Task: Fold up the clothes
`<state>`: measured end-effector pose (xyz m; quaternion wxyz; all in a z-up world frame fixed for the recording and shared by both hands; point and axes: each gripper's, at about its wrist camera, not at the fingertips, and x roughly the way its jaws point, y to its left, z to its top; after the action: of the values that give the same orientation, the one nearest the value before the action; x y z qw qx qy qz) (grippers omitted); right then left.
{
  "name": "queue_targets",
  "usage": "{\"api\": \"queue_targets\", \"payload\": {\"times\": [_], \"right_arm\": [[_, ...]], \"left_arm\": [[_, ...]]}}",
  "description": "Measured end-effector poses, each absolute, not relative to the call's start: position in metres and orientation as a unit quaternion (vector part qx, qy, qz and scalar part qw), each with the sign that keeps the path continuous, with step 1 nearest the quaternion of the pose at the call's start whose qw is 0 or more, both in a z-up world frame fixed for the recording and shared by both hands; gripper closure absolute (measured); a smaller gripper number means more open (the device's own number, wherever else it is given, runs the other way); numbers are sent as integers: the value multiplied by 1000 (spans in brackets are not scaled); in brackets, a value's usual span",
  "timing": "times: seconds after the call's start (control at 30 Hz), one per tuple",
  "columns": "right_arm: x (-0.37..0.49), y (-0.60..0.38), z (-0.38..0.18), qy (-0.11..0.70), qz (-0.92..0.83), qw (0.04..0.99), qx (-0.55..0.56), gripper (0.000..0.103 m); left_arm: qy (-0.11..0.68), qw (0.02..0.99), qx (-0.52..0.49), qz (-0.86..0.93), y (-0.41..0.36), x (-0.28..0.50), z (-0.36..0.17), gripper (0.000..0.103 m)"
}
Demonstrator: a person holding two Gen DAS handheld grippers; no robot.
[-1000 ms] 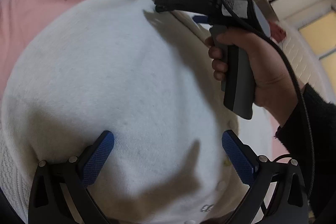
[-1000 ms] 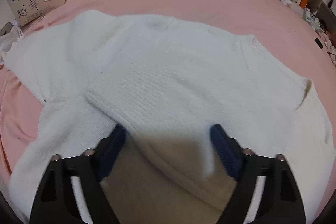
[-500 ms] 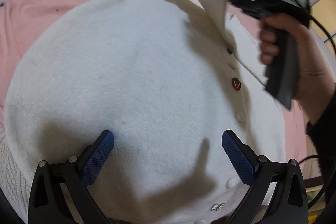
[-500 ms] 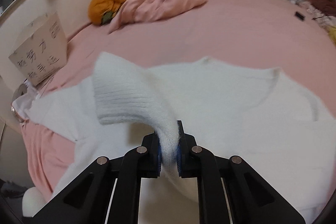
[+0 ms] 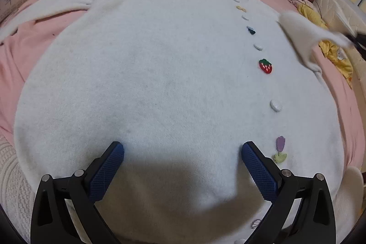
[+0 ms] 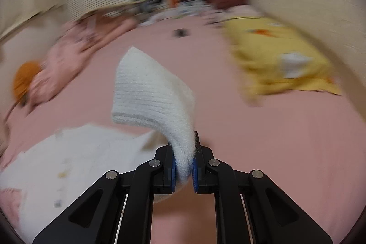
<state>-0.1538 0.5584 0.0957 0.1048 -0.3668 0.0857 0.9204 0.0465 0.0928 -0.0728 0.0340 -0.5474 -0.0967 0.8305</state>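
Across the pink bed (image 5: 338,93), spread flat and buttoned side up: white cardigan (image 5: 160,65), filling most of the left wrist view. Down its right side, a line of mixed buttons, among them a red strawberry button (image 5: 265,66) and a purple tulip button (image 5: 280,143). Low over the hem end, left gripper (image 5: 183,153), blue fingers (image 5: 107,171) spread wide with nothing between them, knit lying under and beyond both tips, tulip button just beside the right-hand one. One sleeve stretched out flat toward the upper left; the other sleeve (image 5: 302,38) lifted off the bed at the right edge, blurred, running out to a dark shape at the frame's border. From the right wrist view: right gripper (image 6: 183,169) closed tight on that sleeve, ribbed cuff (image 6: 146,93) standing up and curling forward past the tips, pinched fold squeezed between the blue pads. Cardigan body (image 6: 75,159) low to the left of those fingers, well apart from the raised cuff, lying on the bed. Yellow garment (image 6: 281,61) crumpled at the upper right, pink bedding and an orange cushion (image 6: 22,81) at the far left, all smeared by motion blur.
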Motion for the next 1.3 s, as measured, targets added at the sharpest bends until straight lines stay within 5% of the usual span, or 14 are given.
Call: {"api": "queue_targets", "payload": {"times": [0.3,0.53,0.6,0.73,0.8,1.07,1.3], "right_arm": [[-94,761,35,122,857,291,-408,92],[-65,804,-25,162,834,301,-432,91],[-59,809,-38,166,832,301,-436,83],[-33,831,-18,133,793,421,-419,46],[-19,841,-8,116,769,479,-407,46],[11,677,80,147,897,270,-317,42],[72,486,50,101,901,137,-399,38]], "left_arm": [[-70,11,-548,834,85,50,-65,0],[-51,-7,-552,832,101,32,-73,0],[-47,-9,-552,832,102,33,-73,0],[-46,-9,-552,833,101,33,-73,0],[-46,-10,-551,833,101,32,-73,0],[-47,-10,-548,835,102,30,-74,0],[-50,2,-535,843,105,38,-61,0]]}}
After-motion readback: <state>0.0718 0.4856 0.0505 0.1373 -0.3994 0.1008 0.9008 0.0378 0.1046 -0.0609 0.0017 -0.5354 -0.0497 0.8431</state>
